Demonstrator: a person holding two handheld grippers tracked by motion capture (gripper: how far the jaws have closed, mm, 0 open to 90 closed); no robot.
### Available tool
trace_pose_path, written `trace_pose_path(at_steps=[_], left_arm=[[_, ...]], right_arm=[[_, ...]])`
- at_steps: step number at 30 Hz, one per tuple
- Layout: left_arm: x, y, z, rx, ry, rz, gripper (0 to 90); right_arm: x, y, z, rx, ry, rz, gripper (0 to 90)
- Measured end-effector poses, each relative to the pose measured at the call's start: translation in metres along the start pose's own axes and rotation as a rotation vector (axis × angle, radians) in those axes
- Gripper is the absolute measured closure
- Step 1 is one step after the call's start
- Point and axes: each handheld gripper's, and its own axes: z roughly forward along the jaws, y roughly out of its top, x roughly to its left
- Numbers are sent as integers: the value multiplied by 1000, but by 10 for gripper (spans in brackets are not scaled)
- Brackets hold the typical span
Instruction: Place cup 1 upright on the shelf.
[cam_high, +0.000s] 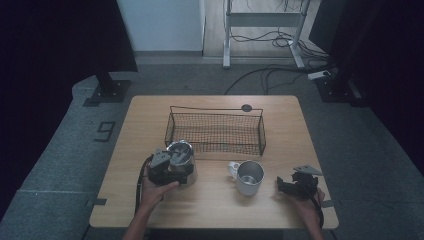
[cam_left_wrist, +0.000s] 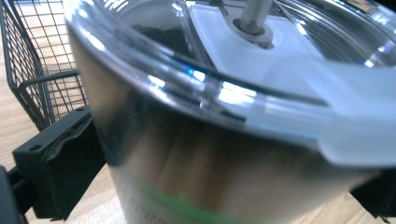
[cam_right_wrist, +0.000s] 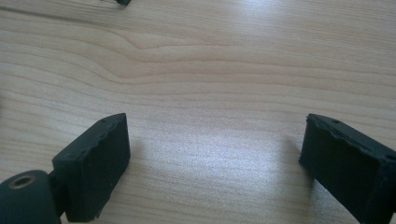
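Note:
A steel tumbler (cam_high: 182, 160) with a clear lid (cam_left_wrist: 261, 70) stands on the wooden table (cam_high: 145, 120), just in front of the left end of a black wire basket (cam_high: 215, 112). My left gripper (cam_high: 172, 167) is shut on the tumbler's wall, one black pad (cam_left_wrist: 56, 163) on each side. A steel mug (cam_high: 248, 176) with a white handle stands upright and empty, front of centre. My right gripper (cam_high: 286, 186) rests low over the table to the right of the mug. Its pads (cam_right_wrist: 95, 163) are wide apart, with bare wood between them.
The wire basket (cam_left_wrist: 42, 70) runs across the middle of the table and looks empty. A small dark round disc (cam_high: 246, 107) lies behind it near the far edge. Beyond the table are stand bases, a desk frame and cables on the floor.

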Motion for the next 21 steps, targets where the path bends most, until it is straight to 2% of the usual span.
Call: trace_pose_path(at_steps=[6, 14, 21], left_arm=[[1, 0, 5, -4, 0, 13, 0], [2, -4, 6, -34, 3, 55, 18], [3, -3, 6, -38, -5, 60, 22]], right_arm=[[0, 0, 0, -1, -5, 6, 84], [0, 0, -1, -2, -8, 7, 90], [0, 0, -1, -2, -8, 8, 90]])
